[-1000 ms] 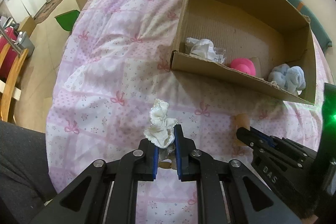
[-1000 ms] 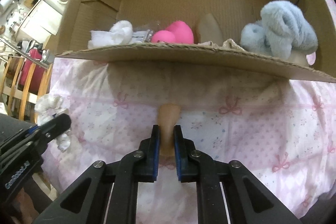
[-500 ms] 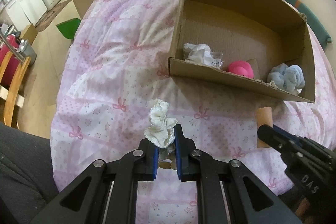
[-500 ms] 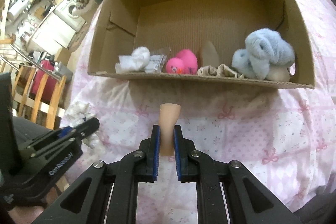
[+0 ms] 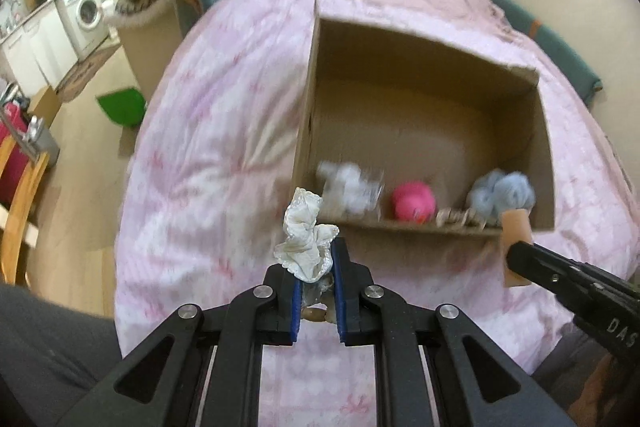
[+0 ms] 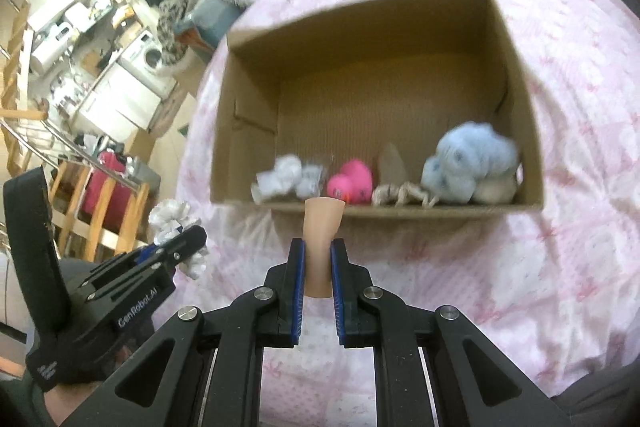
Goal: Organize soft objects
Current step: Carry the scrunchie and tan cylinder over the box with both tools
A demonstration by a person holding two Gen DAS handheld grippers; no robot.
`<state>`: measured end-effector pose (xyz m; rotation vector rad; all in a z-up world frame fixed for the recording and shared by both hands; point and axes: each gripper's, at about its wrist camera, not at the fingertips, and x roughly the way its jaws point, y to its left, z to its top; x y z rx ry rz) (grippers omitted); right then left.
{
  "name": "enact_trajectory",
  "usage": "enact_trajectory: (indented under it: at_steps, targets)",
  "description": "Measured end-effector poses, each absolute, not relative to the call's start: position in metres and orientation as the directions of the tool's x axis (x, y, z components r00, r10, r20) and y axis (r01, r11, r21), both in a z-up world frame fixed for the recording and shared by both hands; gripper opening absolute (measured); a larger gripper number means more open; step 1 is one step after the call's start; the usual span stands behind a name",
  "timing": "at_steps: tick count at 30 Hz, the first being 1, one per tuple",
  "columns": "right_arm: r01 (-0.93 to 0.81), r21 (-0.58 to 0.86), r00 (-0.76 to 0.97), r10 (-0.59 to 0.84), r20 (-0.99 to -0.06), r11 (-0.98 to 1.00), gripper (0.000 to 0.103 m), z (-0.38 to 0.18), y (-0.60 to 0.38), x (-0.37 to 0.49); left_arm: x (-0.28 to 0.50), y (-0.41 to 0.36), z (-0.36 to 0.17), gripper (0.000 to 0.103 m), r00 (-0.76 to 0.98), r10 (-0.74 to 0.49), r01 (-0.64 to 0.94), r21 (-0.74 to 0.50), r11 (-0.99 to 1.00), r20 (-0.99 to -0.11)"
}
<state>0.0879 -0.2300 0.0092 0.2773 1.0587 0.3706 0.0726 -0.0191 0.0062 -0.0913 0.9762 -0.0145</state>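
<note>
The left tongs (image 5: 315, 263) pinch a white frilly cloth (image 5: 305, 239); the right tongs (image 6: 318, 259) pinch a beige sponge (image 6: 322, 227); both have risen above the pink bed cover (image 5: 208, 163) since a second ago; the cardboard box (image 6: 248, 131) beyond now lies lower, so dropping in seems next.

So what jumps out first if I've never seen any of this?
Probably the cardboard box sitting open on the pink bedspread, with a bright pink toy duck and a fluffy blue sock bundle along its near wall. In front of it, the left gripper pinches a frilly white cloth and the right gripper a beige sponge.
</note>
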Motion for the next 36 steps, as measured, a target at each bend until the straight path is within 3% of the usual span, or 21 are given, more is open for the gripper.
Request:
enact_trajectory:
  at_steps: [10, 23, 29, 36]
  targets:
    - [-0.171, 0.381, 0.529, 0.411, -0.743, 0.909, 0.014, 0.041, -0.263, 0.113, 0.110, -0.039, 0.037, 0.012, 0.607, -0.136, 0.094, -0.099, 0.991, -0.783]
    - [-0.130, 0.378, 0.538, 0.386, -0.750, 0.916, 0.014, 0.001, -0.271, 0.162, 0.178, -0.056, 0.018, 0.012, 0.617, -0.159, 0.150, -0.083, 0.985, -0.771]
    - [-0.075, 0.321, 0.503, 0.314, -0.805, 0.944, 0.014, -0.022, -0.273, 0.166, 0.174, -0.063, -0.005, 0.013, 0.650, -0.131, 0.156, -0.037, 0.987, -0.749]
    - [-0.064, 0.348, 0.497, 0.333, -0.802, 0.935, 0.014, -0.027, -0.275, 0.166, 0.173, -0.058, -0.008, 0.013, 0.642, -0.140, 0.148, -0.057, 0.987, -0.754]
